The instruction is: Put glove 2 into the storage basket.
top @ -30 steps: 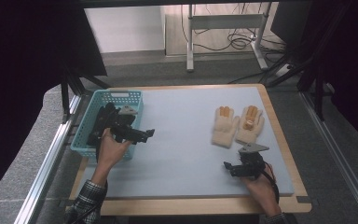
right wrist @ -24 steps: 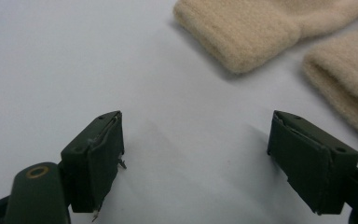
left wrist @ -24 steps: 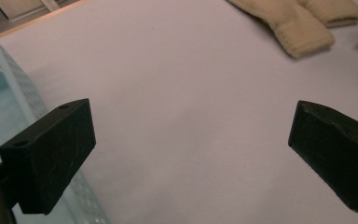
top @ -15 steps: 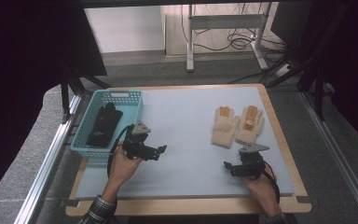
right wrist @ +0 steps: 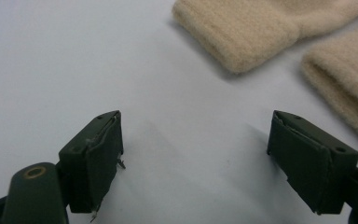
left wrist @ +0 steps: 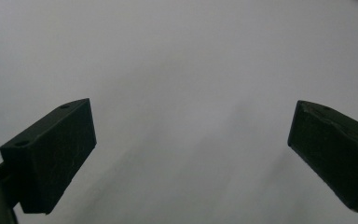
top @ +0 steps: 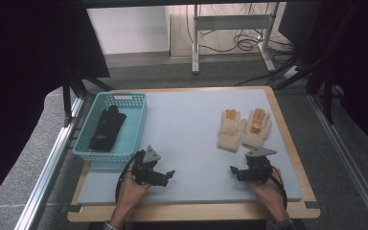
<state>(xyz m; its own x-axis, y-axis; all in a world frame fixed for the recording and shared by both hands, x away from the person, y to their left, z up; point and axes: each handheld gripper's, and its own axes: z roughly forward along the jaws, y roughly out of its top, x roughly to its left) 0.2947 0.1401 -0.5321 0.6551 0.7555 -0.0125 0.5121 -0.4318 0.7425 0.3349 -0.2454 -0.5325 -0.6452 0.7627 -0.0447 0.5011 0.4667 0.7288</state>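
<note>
Between picks. Left gripper (top: pixel 168 174) and right gripper (top: pixel 234 170) low over grey mat (top: pixel 191 143), jaws wide, empty. Cream gloves (top: pixel 243 128) just beyond right; black glove (top: pixel 106 128) already in basket (top: pixel 139 125). Next, probably: reach for nearest cuff.

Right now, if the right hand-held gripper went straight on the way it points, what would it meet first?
The right hand-held gripper is open over bare mat. Straight ahead, the ribbed cuff of the nearer cream glove lies slightly right of its line, so it would probably meet that cuff first, though depth is hard to judge.
</note>
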